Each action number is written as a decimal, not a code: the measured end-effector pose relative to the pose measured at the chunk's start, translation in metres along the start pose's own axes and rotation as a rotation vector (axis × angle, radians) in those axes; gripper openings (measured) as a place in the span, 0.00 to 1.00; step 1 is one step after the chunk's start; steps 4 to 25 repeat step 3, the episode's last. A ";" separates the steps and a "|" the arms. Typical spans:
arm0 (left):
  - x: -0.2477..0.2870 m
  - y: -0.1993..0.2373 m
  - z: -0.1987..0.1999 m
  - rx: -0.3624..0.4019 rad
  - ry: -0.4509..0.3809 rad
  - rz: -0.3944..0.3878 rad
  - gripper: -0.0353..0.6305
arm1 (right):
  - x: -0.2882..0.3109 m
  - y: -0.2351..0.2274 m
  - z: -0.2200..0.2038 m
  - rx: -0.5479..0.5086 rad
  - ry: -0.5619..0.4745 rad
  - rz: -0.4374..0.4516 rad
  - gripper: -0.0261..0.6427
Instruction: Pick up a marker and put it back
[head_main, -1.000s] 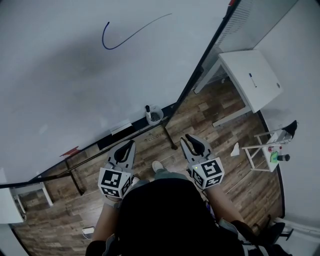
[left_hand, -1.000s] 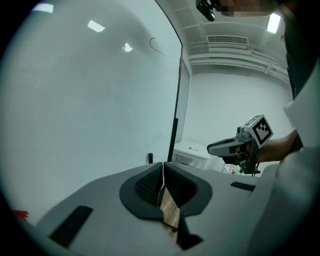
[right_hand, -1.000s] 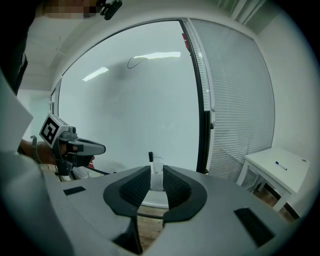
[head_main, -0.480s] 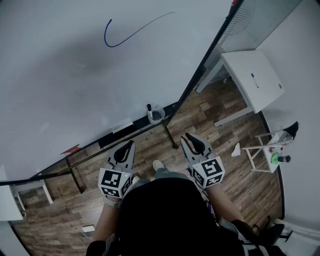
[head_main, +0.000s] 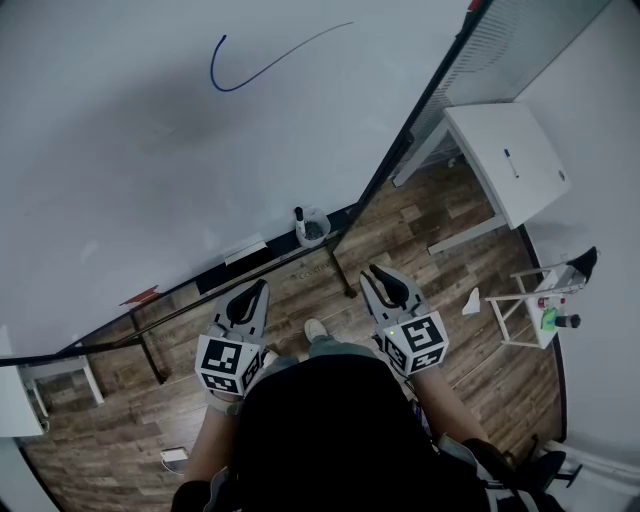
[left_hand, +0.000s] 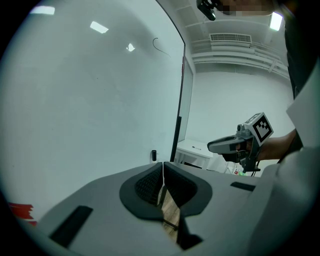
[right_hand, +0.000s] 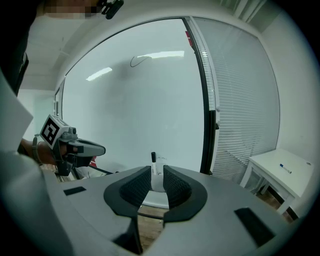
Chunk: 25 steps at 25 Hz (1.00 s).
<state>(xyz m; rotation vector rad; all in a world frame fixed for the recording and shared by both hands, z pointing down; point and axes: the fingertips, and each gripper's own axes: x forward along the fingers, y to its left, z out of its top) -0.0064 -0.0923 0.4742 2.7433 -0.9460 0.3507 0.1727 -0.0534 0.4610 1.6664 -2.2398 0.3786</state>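
A black-capped marker (head_main: 298, 218) stands upright in a small clear cup (head_main: 314, 234) on the ledge under the whiteboard (head_main: 150, 170). Both grippers hover at waist height over the floor, well short of the cup. My left gripper (head_main: 263, 287) has its jaws shut with nothing in them (left_hand: 163, 165). My right gripper (head_main: 375, 275) is open and empty (right_hand: 157, 172). In the right gripper view the marker (right_hand: 153, 158) and its cup (right_hand: 158, 184) show far off, in line with the gap between the jaws. In the left gripper view the marker (left_hand: 154, 155) is a small dark shape by the board.
A blue curved line (head_main: 250, 68) is drawn high on the whiteboard. The board's black frame post (head_main: 400, 150) stands right of the cup. A white table (head_main: 505, 160) bearing a pen is further right, and a small stand with bottles (head_main: 545, 305) is at the right.
The grippers hold about the same place in front of the person. The head view has shifted slightly, so the board and cup sit a little lower in the picture.
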 end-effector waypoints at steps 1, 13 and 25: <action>0.000 0.000 0.001 0.000 -0.001 0.001 0.09 | 0.000 0.000 0.000 -0.001 0.001 0.001 0.18; 0.001 0.000 0.002 0.000 -0.003 0.001 0.09 | 0.000 -0.001 0.000 -0.002 0.002 0.002 0.18; 0.001 0.000 0.002 0.000 -0.003 0.001 0.09 | 0.000 -0.001 0.000 -0.002 0.002 0.002 0.18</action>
